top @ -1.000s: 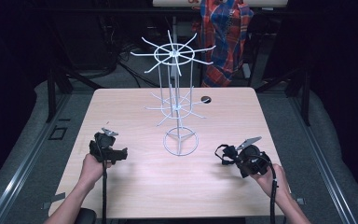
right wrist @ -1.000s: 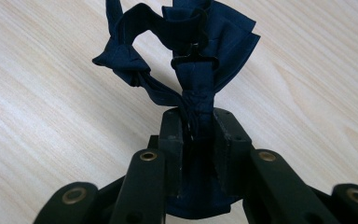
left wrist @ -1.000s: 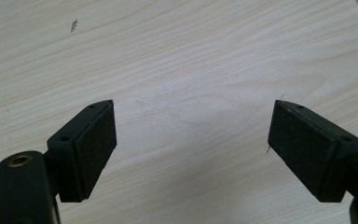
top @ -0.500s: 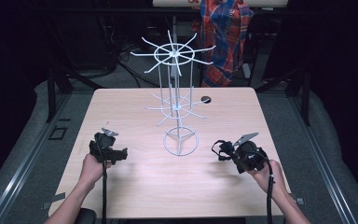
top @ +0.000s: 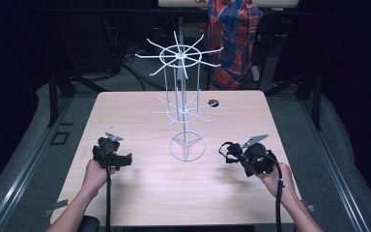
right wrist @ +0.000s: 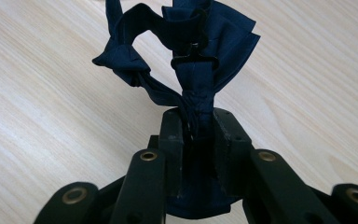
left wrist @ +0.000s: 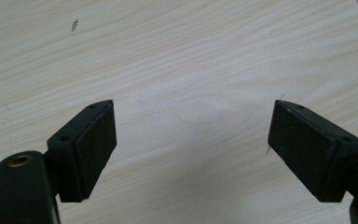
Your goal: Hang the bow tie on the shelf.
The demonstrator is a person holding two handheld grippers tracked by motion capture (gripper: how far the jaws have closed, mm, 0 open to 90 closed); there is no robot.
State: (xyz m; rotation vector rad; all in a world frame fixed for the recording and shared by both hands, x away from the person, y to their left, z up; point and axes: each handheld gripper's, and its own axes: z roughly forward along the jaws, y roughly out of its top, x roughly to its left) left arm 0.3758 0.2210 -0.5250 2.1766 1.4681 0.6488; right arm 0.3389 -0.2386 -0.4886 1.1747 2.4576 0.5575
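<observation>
I am holding the right gripper near the table's right edge, toward its near side, and its jaws are clenching a dark navy bow tie. The fabric is pinched between the pads, with the loops and a small black clasp sticking out just past the jaw tips, above the wood. The left gripper is sitting near the left edge, its jaws spread wide over bare tabletop and gripping nothing. A white wire display rack is standing at the table's centre, between the two grippers and apart from both.
</observation>
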